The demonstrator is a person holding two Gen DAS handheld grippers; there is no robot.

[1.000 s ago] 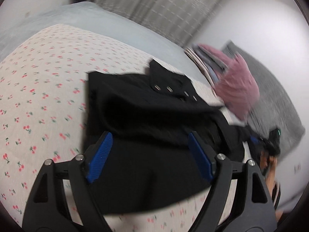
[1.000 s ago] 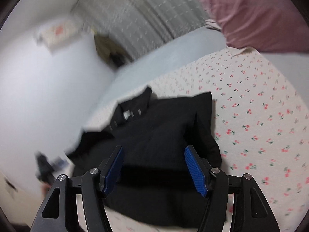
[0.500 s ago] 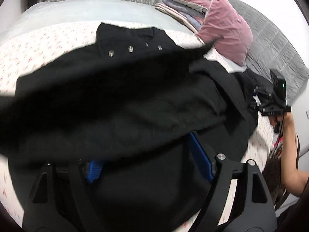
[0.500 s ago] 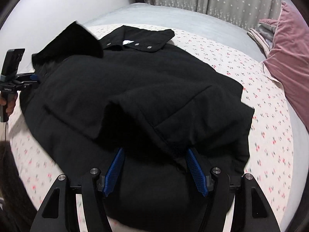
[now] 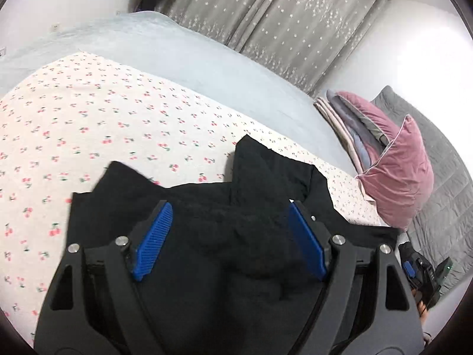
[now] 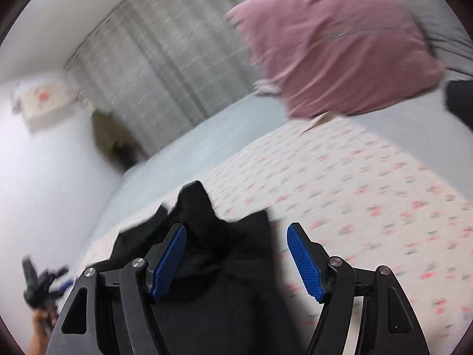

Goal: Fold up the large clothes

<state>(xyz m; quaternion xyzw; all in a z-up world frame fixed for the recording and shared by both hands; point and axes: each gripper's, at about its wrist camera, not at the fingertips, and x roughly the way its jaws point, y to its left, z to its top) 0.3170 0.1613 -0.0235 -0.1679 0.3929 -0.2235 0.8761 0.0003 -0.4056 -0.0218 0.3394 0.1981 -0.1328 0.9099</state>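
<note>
1. Left wrist view: my left claw point(image 5: 229, 238) has its two blue pads point(image 5: 152, 242) spread wide apart. The black coat point(image 5: 236, 236) lies bunched below and between them, but neither pad presses on the cloth, so I grip nothing here.

2. In the same view the coat rests on the cherry-print sheet point(image 5: 103, 124), near the bed's right side. One pointed flap point(image 5: 251, 153) of the coat sticks up toward the far edge. Beyond the sheet lies a pale blue blanket point(image 5: 207, 65).

3. At the right, a pink pillow point(image 5: 405, 174) leans on a stack of folded bedding point(image 5: 351, 121) and a grey quilted headboard point(image 5: 449, 183). The pillow stands just beside the coat's far corner. Grey starred curtains point(image 5: 280, 29) hang behind.

4. In the lower right corner I see my right claw point(image 5: 419, 275), small and dark, just past the coat's edge.

5. Right wrist view, badly blurred: my right claw point(image 6: 236, 257) has been opening its jaws, and the pads point(image 6: 304, 263) stand apart. The coat point(image 6: 207, 251) fills the left half of the gap; whether the left pad touches it, I cannot tell. The right pad hangs over bare sheet point(image 6: 369, 192).

6. The pink pillow point(image 6: 334, 47) sits at the top right, well apart from the coat. My left claw point(image 6: 44, 284) shows at the lower left, in a hand point(image 6: 41, 328).
</note>
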